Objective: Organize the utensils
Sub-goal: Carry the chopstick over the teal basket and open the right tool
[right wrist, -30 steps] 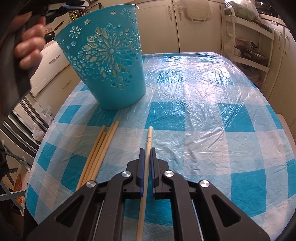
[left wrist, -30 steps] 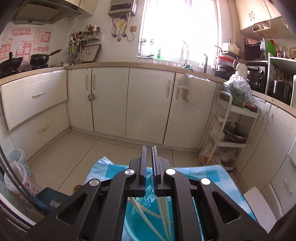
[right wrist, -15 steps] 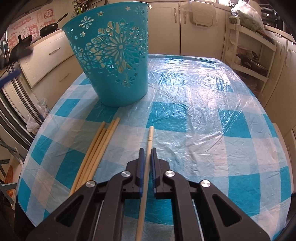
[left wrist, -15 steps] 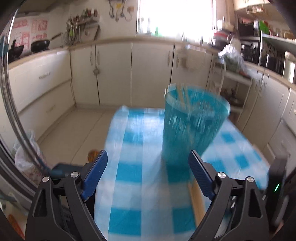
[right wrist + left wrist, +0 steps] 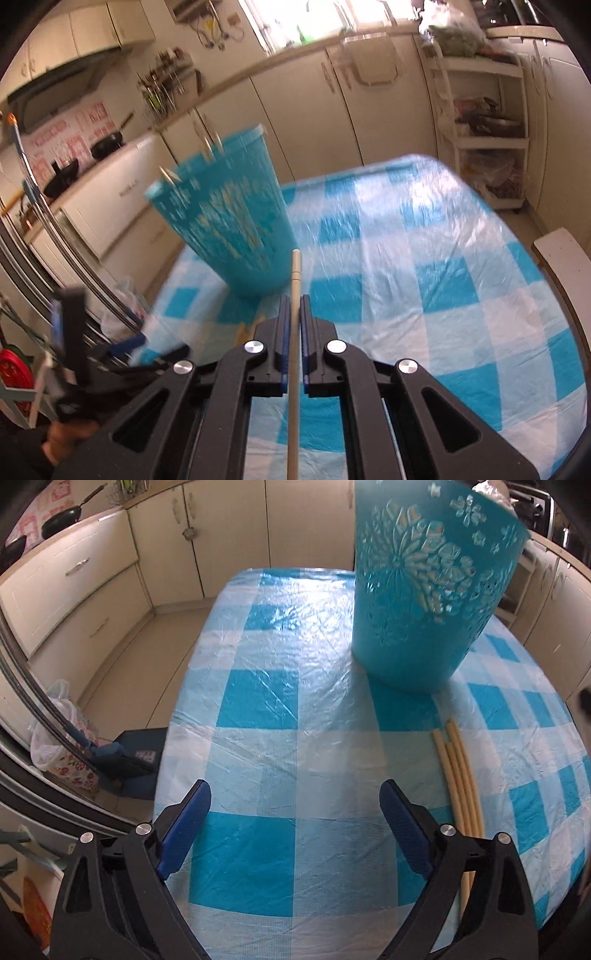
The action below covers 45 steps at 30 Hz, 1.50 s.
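Observation:
A teal cut-out basket (image 5: 424,590) stands on the blue-checked table (image 5: 288,657), with chopstick tips poking above its rim (image 5: 168,177). Several pale chopsticks (image 5: 460,779) lie together on the cloth in front of it. My left gripper (image 5: 293,799) hovers over the cloth to the left of those chopsticks, its jaws wide and still opening, nothing between them. My right gripper (image 5: 293,301) is shut on a single pale chopstick (image 5: 295,280), lifted off the table and pointing toward the basket (image 5: 229,229).
Kitchen cabinets (image 5: 229,535) ring the table. A white shelf trolley (image 5: 484,122) stands at the far right and a white stool (image 5: 561,258) by the table's right edge. Bags and a dark box (image 5: 125,760) sit on the floor at the left.
My left gripper opened and dropped from above the basket to low over the cloth. My right gripper lifted its chopstick off the table and tilted up toward the basket.

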Each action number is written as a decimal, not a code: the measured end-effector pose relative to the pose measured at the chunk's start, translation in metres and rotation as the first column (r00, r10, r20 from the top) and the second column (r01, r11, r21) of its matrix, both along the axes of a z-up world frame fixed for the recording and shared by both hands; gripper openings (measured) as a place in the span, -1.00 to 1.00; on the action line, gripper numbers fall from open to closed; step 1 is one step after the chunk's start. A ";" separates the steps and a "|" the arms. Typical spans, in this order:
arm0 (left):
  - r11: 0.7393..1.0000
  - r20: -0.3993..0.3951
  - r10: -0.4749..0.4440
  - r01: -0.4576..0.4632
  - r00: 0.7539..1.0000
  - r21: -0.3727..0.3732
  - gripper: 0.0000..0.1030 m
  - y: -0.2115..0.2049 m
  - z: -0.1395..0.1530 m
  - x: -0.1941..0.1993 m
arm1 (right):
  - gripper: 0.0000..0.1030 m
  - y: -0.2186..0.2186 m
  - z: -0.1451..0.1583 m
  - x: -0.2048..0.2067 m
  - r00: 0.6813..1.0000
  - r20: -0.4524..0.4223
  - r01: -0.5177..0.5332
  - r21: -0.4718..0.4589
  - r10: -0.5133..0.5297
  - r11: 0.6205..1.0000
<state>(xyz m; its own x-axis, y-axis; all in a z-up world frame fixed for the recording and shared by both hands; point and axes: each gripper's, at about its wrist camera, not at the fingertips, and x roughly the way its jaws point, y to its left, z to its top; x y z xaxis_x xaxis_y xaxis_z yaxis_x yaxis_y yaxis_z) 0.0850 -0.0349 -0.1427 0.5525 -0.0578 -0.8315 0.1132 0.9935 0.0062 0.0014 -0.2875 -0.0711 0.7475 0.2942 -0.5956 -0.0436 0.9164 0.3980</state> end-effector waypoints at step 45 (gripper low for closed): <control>0.999 0.001 0.034 -0.034 0.999 -0.008 0.85 -0.016 -0.001 0.017 | -0.88 0.059 0.085 0.161 0.955 0.295 0.039 -0.097 -0.009 0.995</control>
